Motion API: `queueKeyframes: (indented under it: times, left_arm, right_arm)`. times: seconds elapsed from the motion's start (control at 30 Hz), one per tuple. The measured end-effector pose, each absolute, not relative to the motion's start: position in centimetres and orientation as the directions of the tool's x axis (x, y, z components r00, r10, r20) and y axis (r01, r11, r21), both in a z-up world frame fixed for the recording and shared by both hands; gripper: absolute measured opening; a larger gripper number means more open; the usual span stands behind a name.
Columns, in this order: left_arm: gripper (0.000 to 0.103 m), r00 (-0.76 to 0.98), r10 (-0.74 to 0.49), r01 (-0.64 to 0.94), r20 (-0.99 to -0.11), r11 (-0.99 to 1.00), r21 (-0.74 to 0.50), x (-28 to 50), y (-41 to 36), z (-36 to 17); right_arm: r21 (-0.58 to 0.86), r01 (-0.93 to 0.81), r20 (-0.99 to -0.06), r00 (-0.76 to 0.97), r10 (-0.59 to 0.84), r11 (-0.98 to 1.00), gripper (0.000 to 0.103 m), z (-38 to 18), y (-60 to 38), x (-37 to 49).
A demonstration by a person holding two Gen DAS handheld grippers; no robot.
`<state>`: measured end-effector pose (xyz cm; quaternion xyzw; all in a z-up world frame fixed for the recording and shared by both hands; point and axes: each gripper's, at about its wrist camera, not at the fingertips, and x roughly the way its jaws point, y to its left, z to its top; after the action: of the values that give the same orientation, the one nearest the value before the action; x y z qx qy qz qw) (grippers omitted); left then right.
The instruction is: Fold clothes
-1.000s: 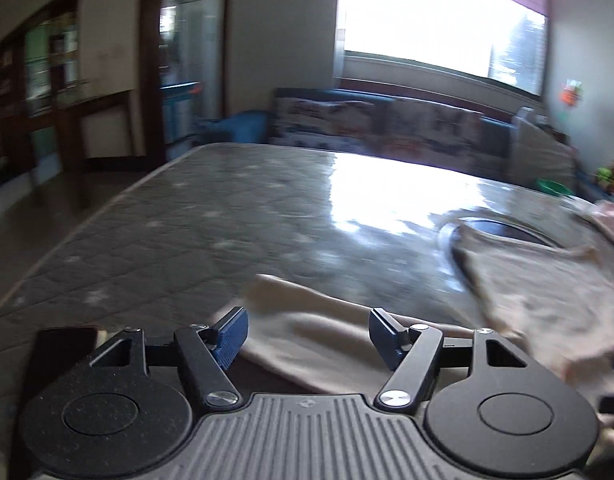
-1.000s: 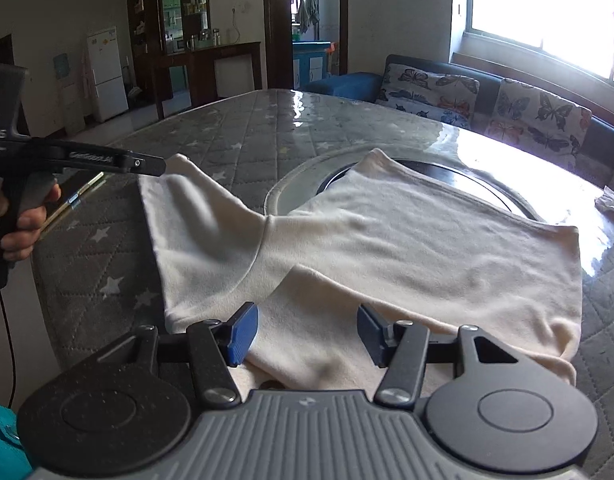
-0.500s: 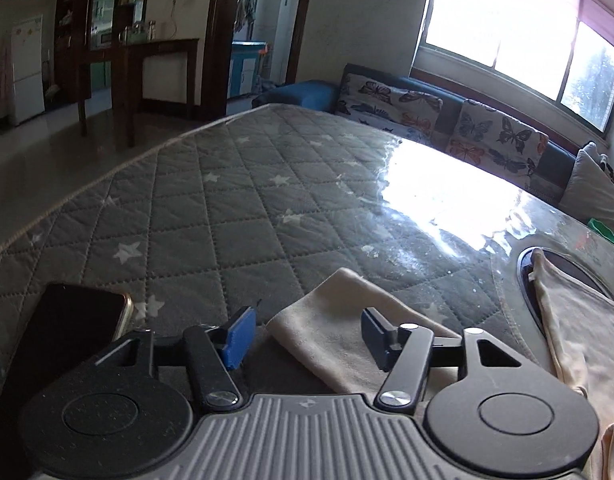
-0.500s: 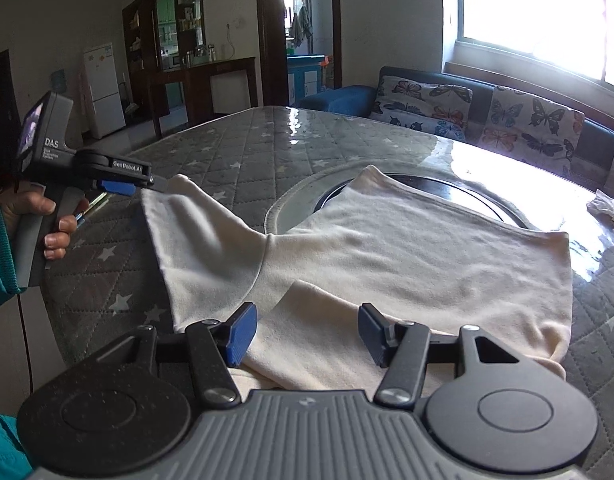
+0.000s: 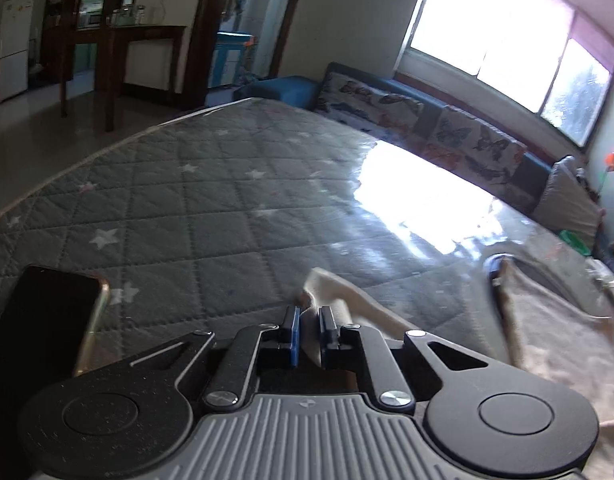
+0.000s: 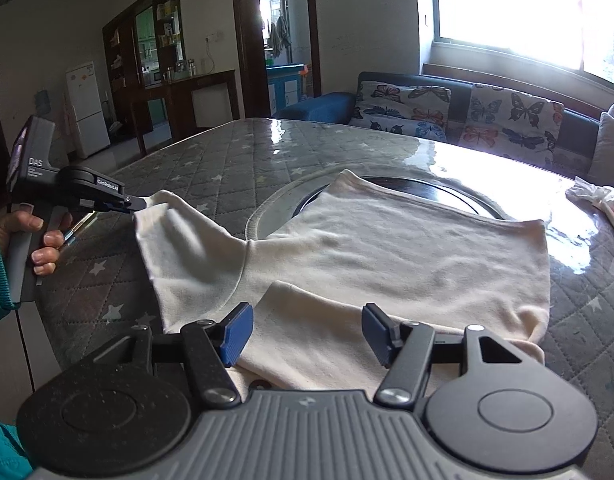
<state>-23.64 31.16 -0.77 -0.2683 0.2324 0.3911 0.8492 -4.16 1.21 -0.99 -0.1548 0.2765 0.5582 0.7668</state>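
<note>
Soft, light cream shirt, limp and quick to sag; best pinched at cuffs; left gripper closing on sleeve; right gripper opening, empty.

- A big window gives strong daylight, and it glares on the glossy table.
- A sofa with butterfly cushions stands under the window.
- A white fridge and dark wooden shelves stand by the far wall.
- The floor is pale and shiny.
</note>
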Motion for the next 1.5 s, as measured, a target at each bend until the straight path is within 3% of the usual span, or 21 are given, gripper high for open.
queueKeyframes:
  times: [0.2, 0.6, 0.9, 1.2, 1.37, 1.5]
  left_arm:
    - [0.010, 0.730, 0.451, -0.652, -0.513, 0.684, -0.327, -21.4, 27.4, 3.3]
    - [0.010, 0.885, 0.127, -0.335, -0.448, 0.842, -0.423, -15.1, 19.9, 6.0]
    - [0.009, 0.884, -0.063, -0.185, -0.462, 0.862, -0.472, -10.5, 15.6, 4.5]
    - [0.011, 0.856, -0.176, -0.088, -0.487, 0.877, -0.472, -7.8, 12.5, 3.0]
    - [0.029, 0.827, -0.219, -0.049, -0.517, 0.890, -0.454, -7.6, 11.7, 1.6]
    - [0.030, 0.823, -0.227, -0.026, -0.520, 0.901, -0.434, -8.5, 12.1, 1.3]
  right_arm:
    - [0.081, -0.926, -0.581, 0.257, 0.772, 0.369, 0.061, -0.6, 0.2, -3.3]
    - [0.113, -0.880, -0.556, 0.329, 0.764, 0.461, 0.061, -0.3, -2.9, -1.1]
    - [0.135, -0.833, -0.551, 0.387, 0.740, 0.536, 0.061, -0.4, -5.4, 0.4]
    - [0.157, -0.778, -0.557, 0.438, 0.705, 0.608, 0.061, -0.9, -7.5, 2.1]
    - [0.157, -0.761, -0.563, 0.454, 0.691, 0.629, 0.061, -1.2, -8.0, 2.6]
    - [0.163, -0.752, -0.563, 0.461, 0.686, 0.639, 0.061, -1.2, -8.0, 2.8]
